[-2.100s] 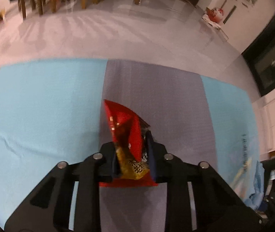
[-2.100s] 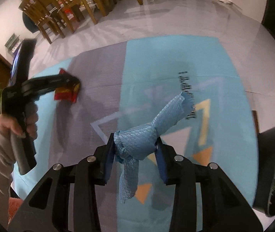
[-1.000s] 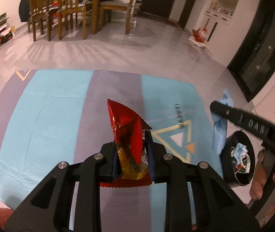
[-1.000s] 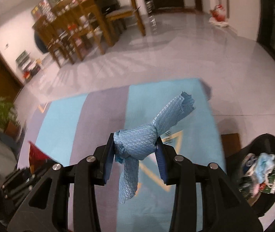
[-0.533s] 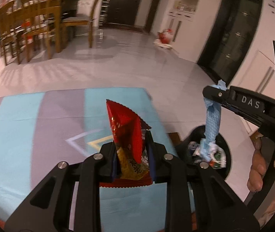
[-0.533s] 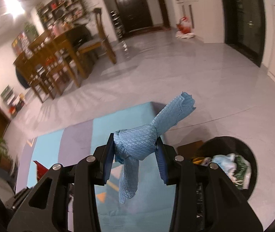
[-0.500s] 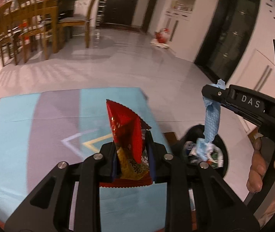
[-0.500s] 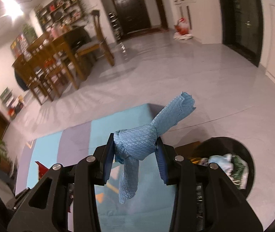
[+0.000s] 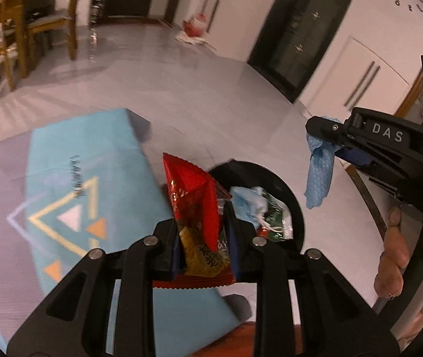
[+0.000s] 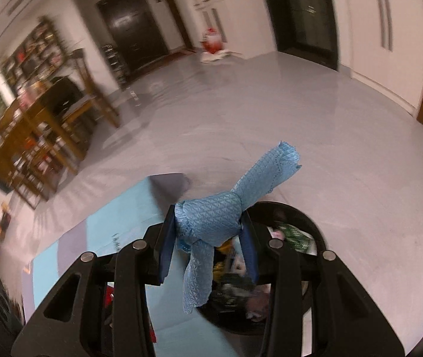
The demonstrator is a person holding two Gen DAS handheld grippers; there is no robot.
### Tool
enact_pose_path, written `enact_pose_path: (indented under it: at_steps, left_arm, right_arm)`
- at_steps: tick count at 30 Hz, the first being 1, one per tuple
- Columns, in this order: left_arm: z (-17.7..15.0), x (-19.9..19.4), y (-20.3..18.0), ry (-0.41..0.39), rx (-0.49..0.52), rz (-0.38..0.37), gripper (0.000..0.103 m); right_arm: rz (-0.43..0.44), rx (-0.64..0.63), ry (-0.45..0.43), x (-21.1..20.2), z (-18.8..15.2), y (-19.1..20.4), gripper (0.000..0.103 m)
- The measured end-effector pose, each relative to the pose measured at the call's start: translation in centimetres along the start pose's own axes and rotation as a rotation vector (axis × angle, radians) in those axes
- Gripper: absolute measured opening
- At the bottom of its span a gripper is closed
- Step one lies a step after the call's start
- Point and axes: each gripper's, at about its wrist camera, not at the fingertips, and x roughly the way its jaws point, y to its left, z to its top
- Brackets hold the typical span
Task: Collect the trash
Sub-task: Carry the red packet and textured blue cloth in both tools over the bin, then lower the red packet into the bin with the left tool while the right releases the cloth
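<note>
My left gripper [image 9: 204,238] is shut on a red snack wrapper [image 9: 195,196] that stands up between its pads. Just beyond it sits a round black trash bin [image 9: 293,205] holding blue and green scraps. My right gripper [image 10: 208,238] is shut on a crumpled blue cloth [image 10: 211,223], one end sticking up, the other hanging down. In the right wrist view the black trash bin [image 10: 315,229] lies directly under and behind the cloth. In the left wrist view the right gripper [image 9: 324,136] hangs the blue cloth [image 9: 318,175] to the right of the bin, a hand [image 9: 395,253] on its handle.
A blue and grey floor mat [image 9: 62,184] with a triangle pattern lies left of the bin, its corner near the rim. Glossy grey floor [image 9: 196,95] stretches beyond. Wooden chairs and a table [image 10: 42,131] stand far left; dark doors and white cabinets line the far walls.
Both grippers have swung right across the mat toward the bin, each keeping its load. The bin now sits close in front of both, larger in both views.
</note>
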Motion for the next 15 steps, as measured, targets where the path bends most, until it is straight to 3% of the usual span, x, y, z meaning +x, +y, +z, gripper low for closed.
enact_pose_path:
  at_steps: [15]
  left_arm:
    - [-0.9, 7.1, -4.0, 0.128, 0.101, -0.015, 0.027]
  right_arm:
    - [-0.082, 0.13, 0.141, 4.1, -0.1, -4.8, 0.04]
